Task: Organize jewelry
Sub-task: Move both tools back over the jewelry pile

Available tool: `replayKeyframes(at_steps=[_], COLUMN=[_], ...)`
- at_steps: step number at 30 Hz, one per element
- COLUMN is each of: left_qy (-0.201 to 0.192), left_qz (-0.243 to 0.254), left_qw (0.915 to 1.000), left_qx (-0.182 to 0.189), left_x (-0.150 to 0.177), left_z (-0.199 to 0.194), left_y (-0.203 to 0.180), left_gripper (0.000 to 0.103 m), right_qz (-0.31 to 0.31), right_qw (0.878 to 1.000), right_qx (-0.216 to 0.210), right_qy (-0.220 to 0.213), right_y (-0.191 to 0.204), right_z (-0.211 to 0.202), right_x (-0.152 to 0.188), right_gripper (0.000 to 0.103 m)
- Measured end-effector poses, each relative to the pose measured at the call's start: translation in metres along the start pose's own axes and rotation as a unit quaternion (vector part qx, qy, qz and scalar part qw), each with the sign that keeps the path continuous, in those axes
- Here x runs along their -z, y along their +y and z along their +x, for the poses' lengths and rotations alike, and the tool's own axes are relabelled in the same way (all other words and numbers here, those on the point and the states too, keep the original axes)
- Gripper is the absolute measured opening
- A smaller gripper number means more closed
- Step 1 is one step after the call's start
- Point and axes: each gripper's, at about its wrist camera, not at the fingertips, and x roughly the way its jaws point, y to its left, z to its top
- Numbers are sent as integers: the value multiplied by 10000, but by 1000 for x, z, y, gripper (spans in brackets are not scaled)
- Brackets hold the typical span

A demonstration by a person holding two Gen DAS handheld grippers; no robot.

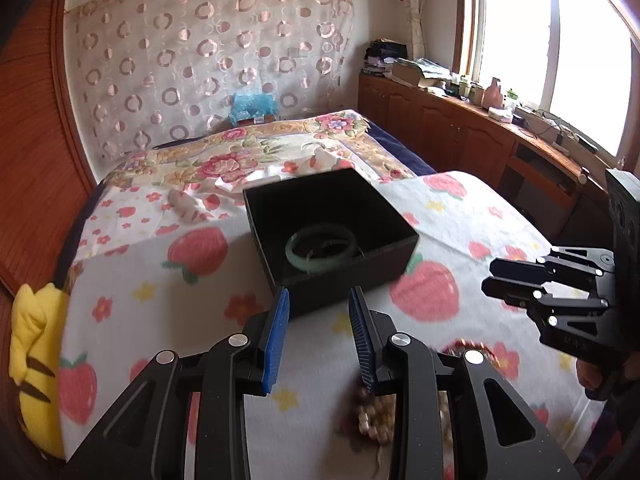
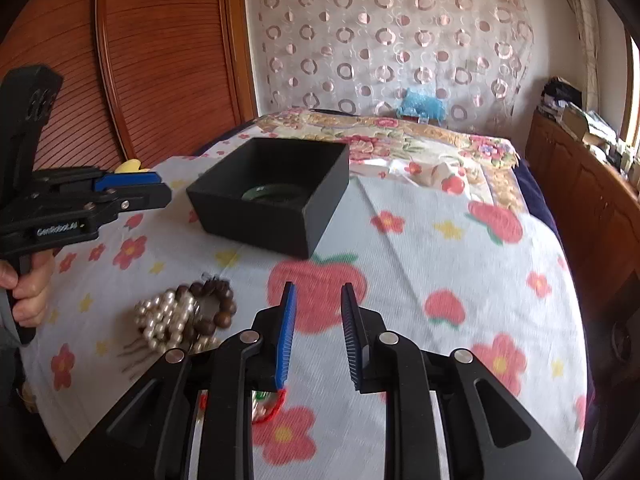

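A black open box (image 1: 352, 264) sits on the strawberry-print bed cover, with a green jade bangle (image 1: 320, 248) lying inside; the box also shows in the right wrist view (image 2: 256, 216), the bangle (image 2: 272, 194) dimly in it. My left gripper (image 1: 318, 300) is open and empty just in front of the box. A pile of pearl beads (image 2: 164, 320) and a brown wooden bead bracelet (image 2: 216, 304) lies on the cover left of my right gripper (image 2: 318, 296), which is open and empty. A red cord piece (image 2: 276, 404) lies under its left finger.
A yellow plush toy (image 1: 32, 360) lies at the bed's left edge. A wooden cabinet (image 1: 480, 132) with clutter runs along the window on the right. A floral blanket (image 1: 256, 156) covers the far bed. A wooden slatted door (image 2: 160, 60) stands at the left.
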Motion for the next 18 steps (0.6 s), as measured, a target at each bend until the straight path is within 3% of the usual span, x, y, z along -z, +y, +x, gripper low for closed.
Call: replayKeyframes(at_steps=[12, 18], left_qy=[-53, -108], left_qz=[-13, -31], left_qw=[9999, 9998], left_qx=[98, 153], left_x=[34, 40], left_z=[-30, -37], left_y=[-9, -12], left_gripper=[29, 29], right_qz=[20, -58], right_qw=[9991, 9980], right_qx=[-251, -369], right_qy=[339, 511], right_y=[17, 25], right_z=[-14, -12], right_x=[34, 35], right_gripper=[25, 21])
